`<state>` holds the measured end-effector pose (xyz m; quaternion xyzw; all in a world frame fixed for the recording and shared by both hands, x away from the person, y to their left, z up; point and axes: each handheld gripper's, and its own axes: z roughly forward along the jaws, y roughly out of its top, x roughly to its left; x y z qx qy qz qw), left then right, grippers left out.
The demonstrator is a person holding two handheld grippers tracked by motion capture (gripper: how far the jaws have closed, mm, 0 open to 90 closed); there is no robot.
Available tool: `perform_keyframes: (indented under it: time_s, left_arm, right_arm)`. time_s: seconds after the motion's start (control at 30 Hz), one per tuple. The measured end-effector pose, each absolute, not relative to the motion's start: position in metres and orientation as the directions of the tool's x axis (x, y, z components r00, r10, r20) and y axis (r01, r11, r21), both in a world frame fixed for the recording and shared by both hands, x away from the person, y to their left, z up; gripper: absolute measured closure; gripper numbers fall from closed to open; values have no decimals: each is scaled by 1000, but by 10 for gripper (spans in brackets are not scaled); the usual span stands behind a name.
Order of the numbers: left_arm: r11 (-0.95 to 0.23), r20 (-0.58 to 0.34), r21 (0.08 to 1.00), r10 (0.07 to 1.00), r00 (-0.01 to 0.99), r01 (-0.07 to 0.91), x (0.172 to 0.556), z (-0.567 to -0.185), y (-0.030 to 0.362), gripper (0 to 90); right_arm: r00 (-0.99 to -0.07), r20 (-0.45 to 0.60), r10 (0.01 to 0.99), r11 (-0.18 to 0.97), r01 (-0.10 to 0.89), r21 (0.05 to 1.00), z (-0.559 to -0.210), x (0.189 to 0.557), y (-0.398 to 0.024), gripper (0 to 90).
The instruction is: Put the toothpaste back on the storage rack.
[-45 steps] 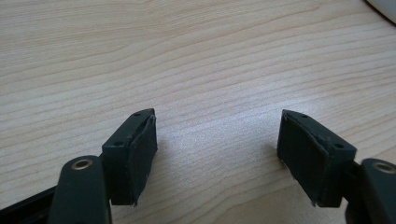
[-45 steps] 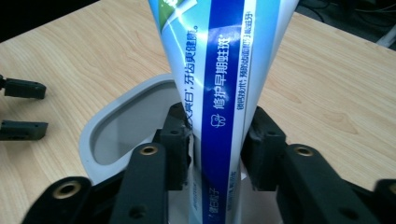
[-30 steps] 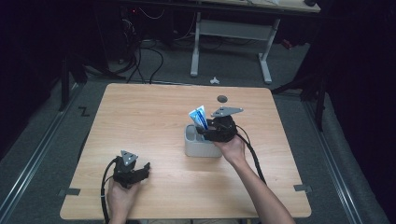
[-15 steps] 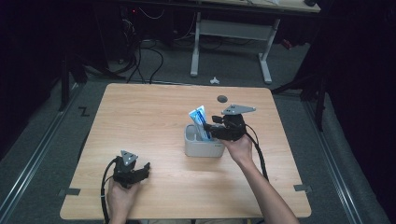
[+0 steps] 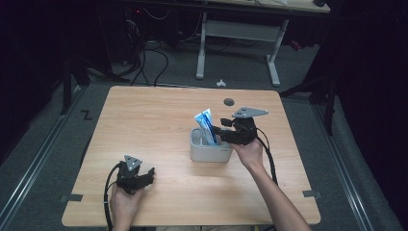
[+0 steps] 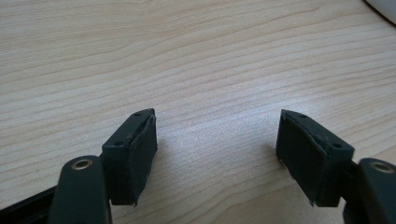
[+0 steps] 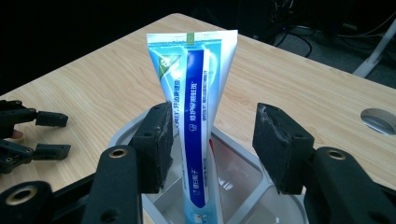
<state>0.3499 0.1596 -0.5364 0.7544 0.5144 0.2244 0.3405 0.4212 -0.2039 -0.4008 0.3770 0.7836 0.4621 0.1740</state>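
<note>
A blue and white toothpaste tube (image 5: 206,126) (image 7: 198,116) stands upright, crimped end up, in a white compartmented holder (image 5: 209,153) (image 7: 126,133) near the table's middle. My right gripper (image 5: 220,135) (image 7: 212,135) hovers level at the holder's right side, pointing at the tube. Its jaws have just been closing a little, with the tube between them. The tube sits close to one pad and well clear of the other, so the gripper is open. My left gripper (image 5: 150,174) (image 6: 217,135) rests open on the bare wood at the front left, also seen as a left gripper (image 7: 32,135) farther off.
The wooden table (image 5: 144,125) has a round cable hole (image 5: 229,101) (image 7: 378,120) near its far edge. Behind the table stands a white desk frame (image 5: 274,62) with cables on the grey floor. A small white object (image 5: 220,83) lies on the floor.
My right gripper has drawn back slightly to the right and up from the holder, while the tube stays in the holder. The left gripper has not moved.
</note>
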Motion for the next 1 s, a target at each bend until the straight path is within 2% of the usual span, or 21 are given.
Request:
perform_keyframes:
  time_s: [0.47,1.0]
  left_arm:
    - [-238,-9,743,931,365,625,349,-536,159,294]
    - [-237,-10,743,931,366,626,349,-536,160,294]
  right_arm:
    - [-640,114,760,223,421,879,-396,410,-226,502]
    - [-615,119,780,199,424,884,-397,397,-247,518]
